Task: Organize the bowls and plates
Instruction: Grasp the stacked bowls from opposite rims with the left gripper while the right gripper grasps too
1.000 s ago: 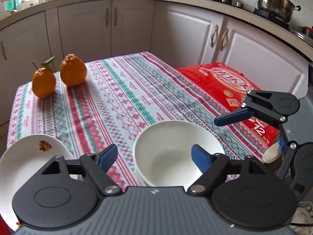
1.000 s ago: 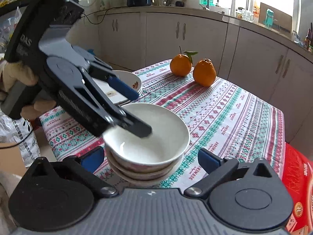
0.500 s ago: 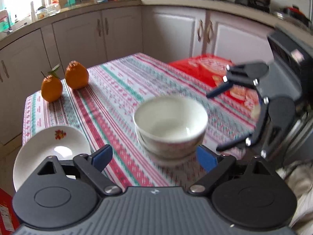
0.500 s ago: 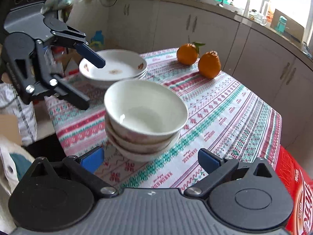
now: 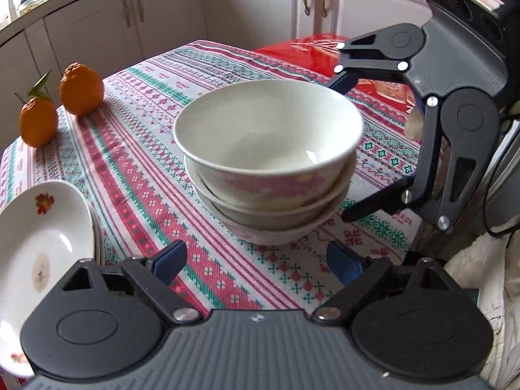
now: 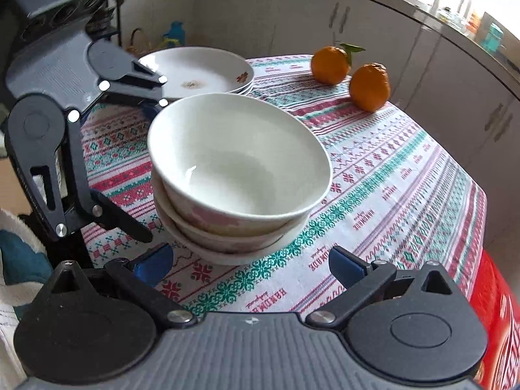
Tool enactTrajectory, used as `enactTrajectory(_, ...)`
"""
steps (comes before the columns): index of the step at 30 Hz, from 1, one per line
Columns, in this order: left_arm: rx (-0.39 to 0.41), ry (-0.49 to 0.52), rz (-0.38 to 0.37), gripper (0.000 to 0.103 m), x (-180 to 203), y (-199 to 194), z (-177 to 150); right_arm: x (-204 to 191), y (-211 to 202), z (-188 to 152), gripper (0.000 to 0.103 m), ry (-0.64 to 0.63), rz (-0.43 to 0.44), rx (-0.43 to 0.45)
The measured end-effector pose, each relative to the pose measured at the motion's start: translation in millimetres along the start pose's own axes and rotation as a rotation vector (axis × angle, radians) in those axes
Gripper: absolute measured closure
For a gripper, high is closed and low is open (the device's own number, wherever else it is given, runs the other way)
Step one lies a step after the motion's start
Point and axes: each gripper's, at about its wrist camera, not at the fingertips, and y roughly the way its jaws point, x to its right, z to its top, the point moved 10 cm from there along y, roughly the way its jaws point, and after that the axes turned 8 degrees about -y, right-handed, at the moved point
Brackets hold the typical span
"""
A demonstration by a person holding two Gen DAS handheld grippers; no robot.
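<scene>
Your left gripper (image 5: 256, 261) has its fingers spread wide and grasps nothing; the stack of bowls (image 5: 269, 162) sits on the tabletop just ahead of its blue pads, not touching them. Your right gripper (image 6: 250, 263) is likewise released, its fingers wide apart and short of the stack of bowls (image 6: 237, 175). The stack is three bowls nested, white inside, with pink patterning on the outer walls, and it stands upright on the patterned tablecloth (image 5: 136, 149) near the table edge closest to you.

From the left wrist view, your right gripper (image 5: 373, 149) appears at the right of the stack, one finger by the top bowl's rim and the other low beside the bottom bowl. From the right wrist view, your left gripper (image 6: 143, 169) brackets the stack's left side the same way.

The pile of plates (image 6: 201, 71) lies near the table's corner, with a small flower print on the top plate's rim. Two oranges (image 6: 351, 76) sit side by side near the far edge, well apart from the bowls. A red carton (image 5: 312, 52) shows beyond the table's edge.
</scene>
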Motion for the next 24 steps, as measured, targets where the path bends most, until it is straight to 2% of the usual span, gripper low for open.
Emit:
enactTrajectory(8, -0.034, 0.093, -0.068, 0.011, 2, 13, 6, -2, 16, 7, 0.000, -0.150, 0.080, -0.025)
enactTrajectory(17, -0.055, 0.201, -0.135, 0.015, 7, 14, 12, -2, 23, 14, 0.001, -0.239, 0.177, -0.041)
enactTrajectory(20, -0.067, 0.203, -0.152, 0.019, 6, 16, 13, -2, 27, 16, 0.003, -0.250, 0.195, -0.049)
enactTrajectory(24, -0.068, 0.198, -0.171, 0.019, 5, 17, 16, 0, 29, 18, 0.005, -0.243, 0.218, -0.053)
